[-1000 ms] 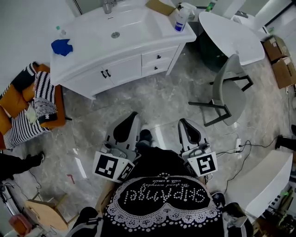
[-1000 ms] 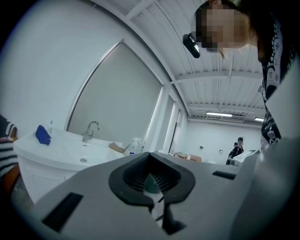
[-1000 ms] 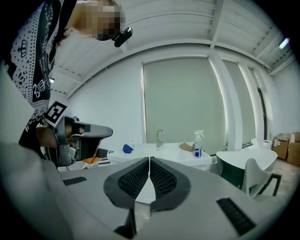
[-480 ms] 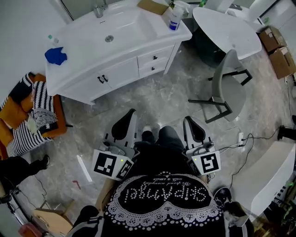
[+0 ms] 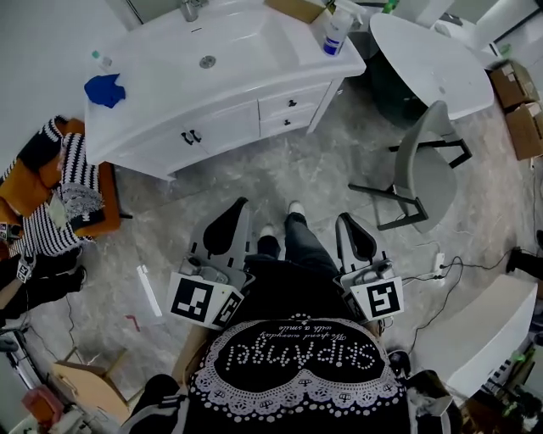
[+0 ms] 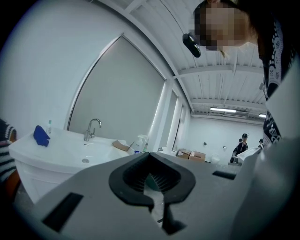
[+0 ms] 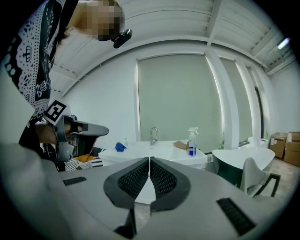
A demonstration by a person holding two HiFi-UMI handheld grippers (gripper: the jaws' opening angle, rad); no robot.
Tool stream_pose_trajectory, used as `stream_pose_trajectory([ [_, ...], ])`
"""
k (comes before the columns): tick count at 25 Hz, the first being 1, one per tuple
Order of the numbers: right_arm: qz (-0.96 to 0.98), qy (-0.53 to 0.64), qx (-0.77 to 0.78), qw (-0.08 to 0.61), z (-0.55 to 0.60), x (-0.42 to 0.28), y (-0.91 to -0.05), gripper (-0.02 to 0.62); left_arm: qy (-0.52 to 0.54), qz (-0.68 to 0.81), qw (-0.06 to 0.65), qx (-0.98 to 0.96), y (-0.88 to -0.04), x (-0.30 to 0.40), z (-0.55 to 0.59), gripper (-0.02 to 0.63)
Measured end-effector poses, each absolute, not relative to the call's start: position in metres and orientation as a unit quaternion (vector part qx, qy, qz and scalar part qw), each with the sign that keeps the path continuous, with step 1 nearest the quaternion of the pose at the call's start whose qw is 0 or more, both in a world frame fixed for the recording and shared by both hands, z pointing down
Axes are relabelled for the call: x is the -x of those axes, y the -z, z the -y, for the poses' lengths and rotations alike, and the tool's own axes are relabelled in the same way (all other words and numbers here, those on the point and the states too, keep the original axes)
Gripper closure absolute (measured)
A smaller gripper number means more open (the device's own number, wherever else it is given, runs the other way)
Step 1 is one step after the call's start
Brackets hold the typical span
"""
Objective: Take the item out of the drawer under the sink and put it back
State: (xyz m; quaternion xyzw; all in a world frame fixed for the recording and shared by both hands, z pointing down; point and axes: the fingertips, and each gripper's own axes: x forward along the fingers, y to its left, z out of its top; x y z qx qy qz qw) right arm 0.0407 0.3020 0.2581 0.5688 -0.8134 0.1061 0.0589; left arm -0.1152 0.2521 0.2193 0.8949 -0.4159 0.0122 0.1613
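Note:
The white sink cabinet (image 5: pixel 212 80) stands at the top of the head view, well away from me. Under the basin's right end, its two small drawers (image 5: pixel 290 104) are both closed, so whatever is inside is hidden. My left gripper (image 5: pixel 246 208) and right gripper (image 5: pixel 340 219) are held close in front of my body, pointing toward the cabinet. The right gripper (image 7: pixel 149 159) is shut with its pads pressed together on nothing. The left gripper (image 6: pixel 150 154) has its tips meeting and nothing between them.
On the countertop are a blue cloth (image 5: pixel 104 89), a spray bottle (image 5: pixel 336 34) and a cardboard piece (image 5: pixel 293 8). A grey chair (image 5: pixel 424 165) and a round white table (image 5: pixel 428 59) stand to the right. An orange seat with striped fabric (image 5: pixel 59 186) sits left. Cables (image 5: pixel 433 273) trail on the marble floor.
A leg in dark trousers has stepped forward between the grippers. Both grippers stay shut at the same spots in the head view, and the cabinet has shifted slightly in that view.

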Motion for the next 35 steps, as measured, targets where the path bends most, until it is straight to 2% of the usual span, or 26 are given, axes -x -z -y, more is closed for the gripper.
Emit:
stream_pose_trajectory([
  [16, 0.847, -0.085, -0.522, 0.056, -0.197, -0.108, -0.253, 0.575, 0.004, 0.475, 0.137, -0.869, -0.208, 0.056, -0.171, 0.601],
  [35, 0.863, -0.082, -0.496, 0.05, -0.173, -0.153, -0.259, 0.575, 0.016, 0.497, 0.143, -0.856, -0.21, 0.017, -0.157, 0.601],
])
